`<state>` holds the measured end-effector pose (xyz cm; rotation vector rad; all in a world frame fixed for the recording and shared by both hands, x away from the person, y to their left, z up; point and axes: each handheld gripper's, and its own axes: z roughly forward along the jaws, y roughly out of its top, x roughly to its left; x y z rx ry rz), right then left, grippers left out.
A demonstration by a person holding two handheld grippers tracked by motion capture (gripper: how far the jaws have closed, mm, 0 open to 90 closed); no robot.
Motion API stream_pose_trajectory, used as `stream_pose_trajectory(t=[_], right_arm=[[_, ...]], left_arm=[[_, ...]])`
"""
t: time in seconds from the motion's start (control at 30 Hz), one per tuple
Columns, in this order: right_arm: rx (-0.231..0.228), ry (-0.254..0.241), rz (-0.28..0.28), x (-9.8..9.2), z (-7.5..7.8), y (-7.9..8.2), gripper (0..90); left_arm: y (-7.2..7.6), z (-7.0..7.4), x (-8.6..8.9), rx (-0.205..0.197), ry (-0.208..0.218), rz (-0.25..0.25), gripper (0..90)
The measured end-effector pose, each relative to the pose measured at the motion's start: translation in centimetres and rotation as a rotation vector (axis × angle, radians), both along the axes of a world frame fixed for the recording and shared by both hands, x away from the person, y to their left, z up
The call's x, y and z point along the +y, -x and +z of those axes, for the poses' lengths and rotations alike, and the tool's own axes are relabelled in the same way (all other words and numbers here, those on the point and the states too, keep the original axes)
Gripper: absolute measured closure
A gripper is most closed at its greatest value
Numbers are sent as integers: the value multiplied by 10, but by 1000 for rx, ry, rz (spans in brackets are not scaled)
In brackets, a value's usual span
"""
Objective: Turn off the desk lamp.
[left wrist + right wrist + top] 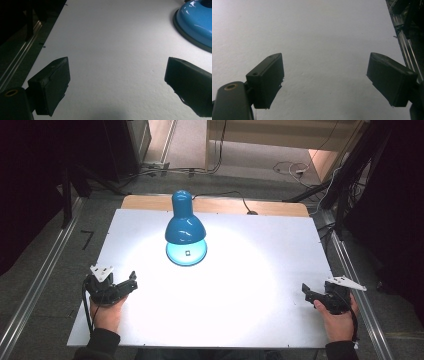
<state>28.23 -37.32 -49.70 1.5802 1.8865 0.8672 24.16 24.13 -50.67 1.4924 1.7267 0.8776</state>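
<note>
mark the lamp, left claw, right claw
lamp (185, 230), high view, on the blue shade.
left claw (133, 281), high view, between its fingertips.
right claw (305, 290), high view, between its fingertips.

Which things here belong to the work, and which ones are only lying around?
Belongs to the work:
- blue desk lamp
- left gripper, open
- right gripper, open

Only lying around:
- white table
- cables on the floor
</note>
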Motion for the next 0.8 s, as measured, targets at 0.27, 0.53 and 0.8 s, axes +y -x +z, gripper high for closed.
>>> stream_pose_trajectory(t=[0.27,0.53,0.8], right_arm=[[-18,-22,-2,1,3,2,130],[-48,-48,-10,-1,9,7,130],[-48,-51,-10,-1,8,7,130]], left_arm=[[-1,1,-12,-4,-19,-35,70],[-2,2,-18,-9,-16,-44,70],[-6,3,-23,-6,3,-60,71]])
